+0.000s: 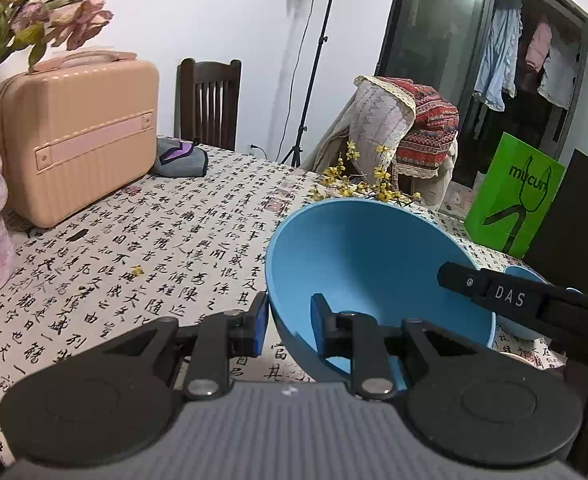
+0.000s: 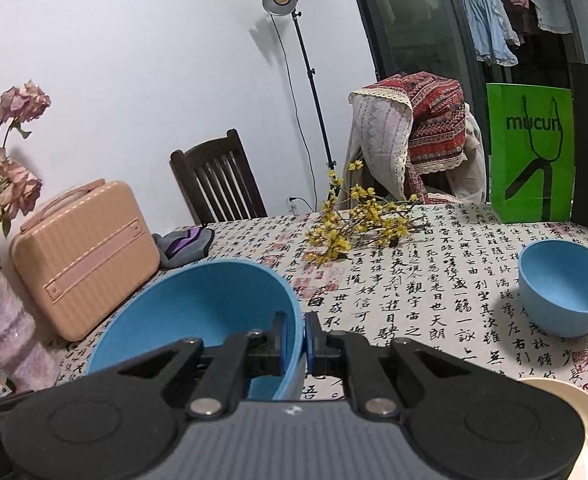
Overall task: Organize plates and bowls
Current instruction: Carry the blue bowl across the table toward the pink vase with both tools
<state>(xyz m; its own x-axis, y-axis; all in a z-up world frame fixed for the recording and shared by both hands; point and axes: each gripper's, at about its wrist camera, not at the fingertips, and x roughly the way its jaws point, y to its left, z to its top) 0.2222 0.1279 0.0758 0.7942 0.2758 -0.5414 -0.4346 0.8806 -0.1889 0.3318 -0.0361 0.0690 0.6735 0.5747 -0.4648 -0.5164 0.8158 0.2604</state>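
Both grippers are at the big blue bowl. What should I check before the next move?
1. Right gripper clamped on large blue bowl rim: ok.
2. Left gripper closed on the rim: not ok; jaws straddle it, gap at the inner pad.
3. Bowl level: not ok, tilted.
4. Small blue bowl upright and empty: ok.
5. Cream plate clear on top: cannot tell, mostly out of frame.

The left gripper [image 1: 289, 320] is seen with its 2 blue-padded fingers [image 1: 259, 322] parted, straddling the rim of the large blue bowl [image 1: 374, 264]. The right gripper [image 2: 297, 342] is closed on the same bowl's opposite rim, 1 pad inside, 1 outside. The right gripper's black arm is seen crossing the left wrist view.
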